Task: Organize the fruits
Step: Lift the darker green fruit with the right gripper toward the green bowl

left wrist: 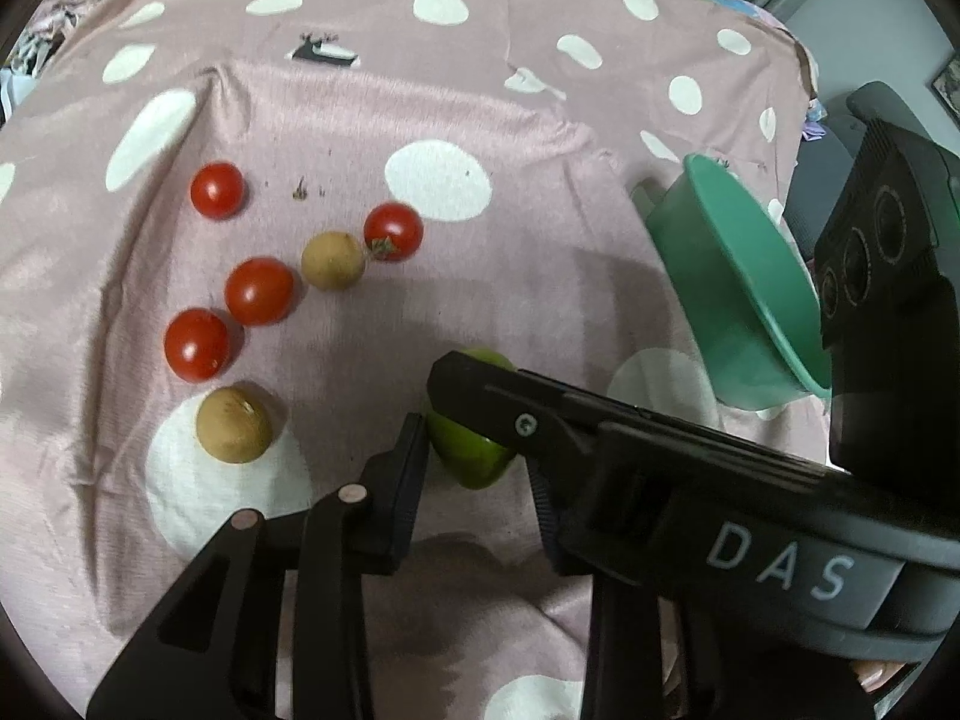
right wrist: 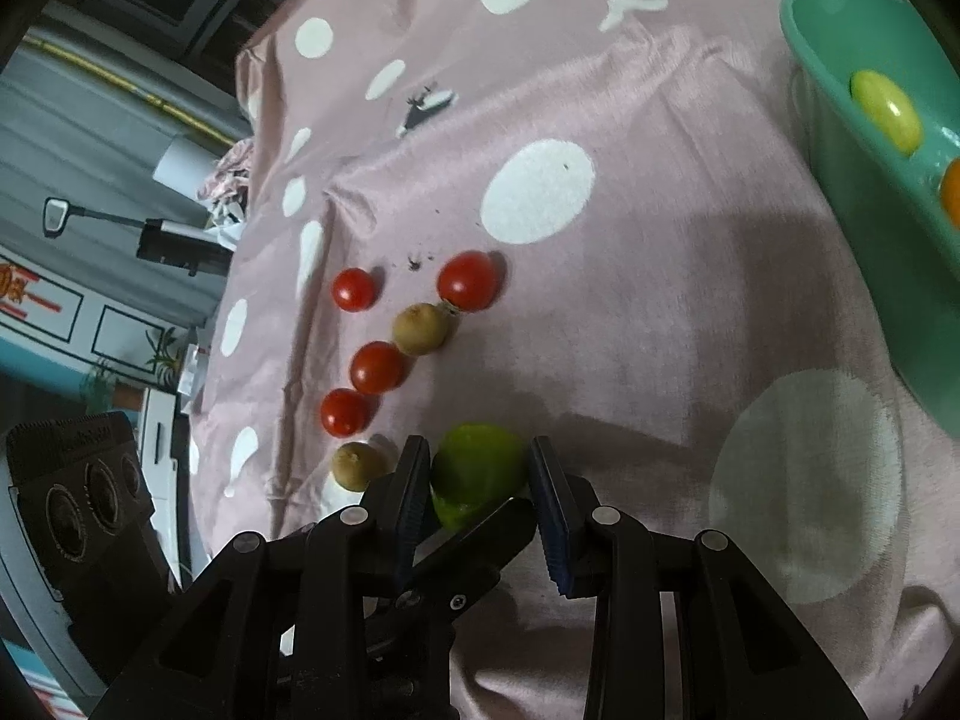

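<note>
Lime [left wrist: 474, 456] on the polka-dot cloth [left wrist: 540, 300], in the left wrist view, sits between the spread left hand-held gripper [left wrist: 471, 420]; in the right wrist view, the right hand-held gripper [right wrist: 480, 474] flanks it, contact unclear.

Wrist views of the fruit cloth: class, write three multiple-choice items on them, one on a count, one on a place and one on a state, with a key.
1. Red cherry tomatoes on the polka-dot cloth: A two, B four, C six.
2. The yellow fruit lies: A on the cloth, B in the teal bowl, C in a tool.
3. The lime is: A between the right tool's fingers, B lying free, C cut in half.

Key: 1 B, four red ones show in both views. 2 B, it rests against the bowl's inner wall. 3 A, both pads flank it closely.
</note>
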`<state>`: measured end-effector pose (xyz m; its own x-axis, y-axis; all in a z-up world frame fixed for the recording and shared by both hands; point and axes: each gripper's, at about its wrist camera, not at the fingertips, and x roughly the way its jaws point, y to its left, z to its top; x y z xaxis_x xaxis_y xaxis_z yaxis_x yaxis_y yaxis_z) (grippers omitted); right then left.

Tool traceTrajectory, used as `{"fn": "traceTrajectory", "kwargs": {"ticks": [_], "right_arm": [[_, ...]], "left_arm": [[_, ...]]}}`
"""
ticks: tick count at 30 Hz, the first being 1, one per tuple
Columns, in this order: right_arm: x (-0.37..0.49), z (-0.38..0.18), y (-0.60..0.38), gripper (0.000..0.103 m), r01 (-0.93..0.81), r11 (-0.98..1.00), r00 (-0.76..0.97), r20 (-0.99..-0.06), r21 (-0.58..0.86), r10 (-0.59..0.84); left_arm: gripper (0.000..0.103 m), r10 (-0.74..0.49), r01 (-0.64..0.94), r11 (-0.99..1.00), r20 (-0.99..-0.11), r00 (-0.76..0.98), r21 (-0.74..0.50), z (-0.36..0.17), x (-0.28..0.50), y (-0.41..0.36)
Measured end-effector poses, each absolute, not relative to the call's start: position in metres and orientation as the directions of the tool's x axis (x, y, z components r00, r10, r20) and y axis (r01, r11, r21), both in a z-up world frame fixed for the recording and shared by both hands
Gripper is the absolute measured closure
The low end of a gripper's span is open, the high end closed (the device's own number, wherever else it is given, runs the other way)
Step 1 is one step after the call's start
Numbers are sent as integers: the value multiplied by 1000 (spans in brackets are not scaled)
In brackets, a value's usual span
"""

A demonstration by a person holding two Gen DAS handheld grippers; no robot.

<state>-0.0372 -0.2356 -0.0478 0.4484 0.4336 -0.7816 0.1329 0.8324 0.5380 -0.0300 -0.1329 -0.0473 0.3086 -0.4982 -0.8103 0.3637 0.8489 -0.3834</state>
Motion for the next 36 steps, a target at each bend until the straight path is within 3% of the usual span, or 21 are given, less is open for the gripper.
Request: {"fn": "traceTrajectory", "kwargs": {"ticks": [24,36], "right_arm": [[-67,17,-233,66,-25,859,642,-650,511,405],[-87,43,-262,66,-12,866,727,-590,500,351]], "left_arm": [[71,-509,471,840,-696,507,-270,14,-62,-136],[71,-551,553,800,-650,523,-233,40,-72,-172]]}}
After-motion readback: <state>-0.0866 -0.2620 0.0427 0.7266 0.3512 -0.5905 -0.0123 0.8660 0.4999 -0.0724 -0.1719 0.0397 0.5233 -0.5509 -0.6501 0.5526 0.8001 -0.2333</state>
